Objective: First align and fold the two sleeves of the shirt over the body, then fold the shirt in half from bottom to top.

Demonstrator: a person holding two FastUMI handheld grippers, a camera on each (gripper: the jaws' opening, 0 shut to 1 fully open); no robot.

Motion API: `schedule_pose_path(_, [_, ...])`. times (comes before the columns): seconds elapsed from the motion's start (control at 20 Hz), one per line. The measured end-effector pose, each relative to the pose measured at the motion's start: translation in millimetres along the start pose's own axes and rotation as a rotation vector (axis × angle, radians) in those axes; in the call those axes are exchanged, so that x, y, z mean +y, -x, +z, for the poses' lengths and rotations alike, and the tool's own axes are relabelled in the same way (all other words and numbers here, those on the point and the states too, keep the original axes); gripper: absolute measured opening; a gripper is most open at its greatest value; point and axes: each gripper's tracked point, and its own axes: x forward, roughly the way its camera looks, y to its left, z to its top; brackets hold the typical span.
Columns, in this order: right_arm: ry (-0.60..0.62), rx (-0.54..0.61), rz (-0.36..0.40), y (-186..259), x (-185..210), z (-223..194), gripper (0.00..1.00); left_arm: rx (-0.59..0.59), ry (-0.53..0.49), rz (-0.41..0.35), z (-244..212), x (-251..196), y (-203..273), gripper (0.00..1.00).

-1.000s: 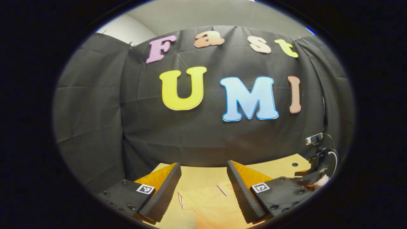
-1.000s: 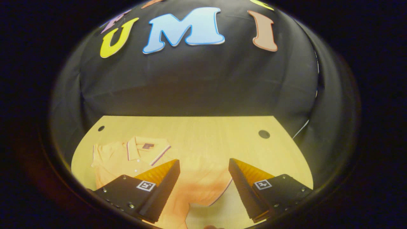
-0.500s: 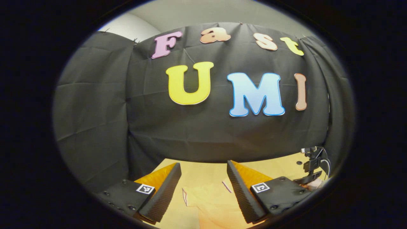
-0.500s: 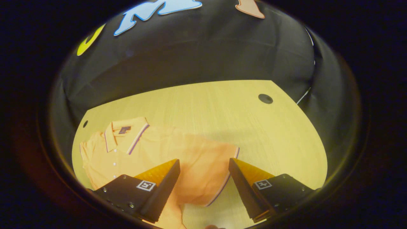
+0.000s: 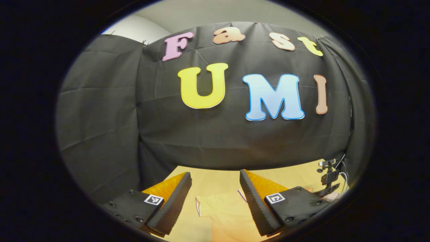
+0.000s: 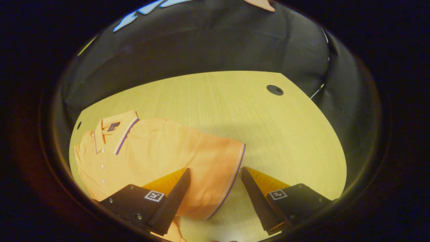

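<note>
One orange shirt (image 6: 158, 151) was laid flat on the wooden table (image 6: 268, 134), its collar (image 6: 114, 129) pointed toward the far left corner and its long axis run toward the near edge. Two grippers were held with jaws apart, nothing grasped: the right gripper (image 6: 215, 188) over the sleeve (image 6: 218, 174), the left gripper (image 5: 215, 198) over another part of the shirt.

The left gripper view sat low over the table (image 5: 215, 179) and faced almost level at the booth's back wall, the orange polo shirt (image 5: 225, 210) close at 6 o'clock. The right gripper view looked steeply down on the table (image 6: 235, 111) from higher up, the shirt (image 6: 158, 154) spread from 9 to 6 o'clock. Both views shared the shirt, tabletop and wall.
</note>
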Motion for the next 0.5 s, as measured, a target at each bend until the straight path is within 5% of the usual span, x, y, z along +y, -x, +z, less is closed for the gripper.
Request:
schedule_pose_path(0.2, [-0.004,-0.001,0.012,0.2,1.3,1.8,0.9,0.004,0.015,0.0,-2.4,0.4,-1.4,0.94])
schedule_pose_path(0.25, [-0.006,-0.003,0.019,-2.4,1.5,3.8,0.66,0.006,0.019,0.002,-3.3,1.1,-2.2,0.94])
schedule_pose_path(0.3, [-0.008,-0.005,0.032,-0.8,3.3,4.2,0.61,0.007,0.022,0.003,-3.3,2.4,-2.8,0.95])
schedule_pose_path(0.35, [-0.015,-0.007,0.052,-2.0,7.5,5.3,0.35,0.009,0.023,0.005,-4.1,3.4,-3.5,0.94])
schedule_pose_path(0.5, [-0.013,0.002,0.063,-2.7,11.8,4.2,0.07,0.016,0.025,0.011,-7.0,4.0,-4.6,0.94])
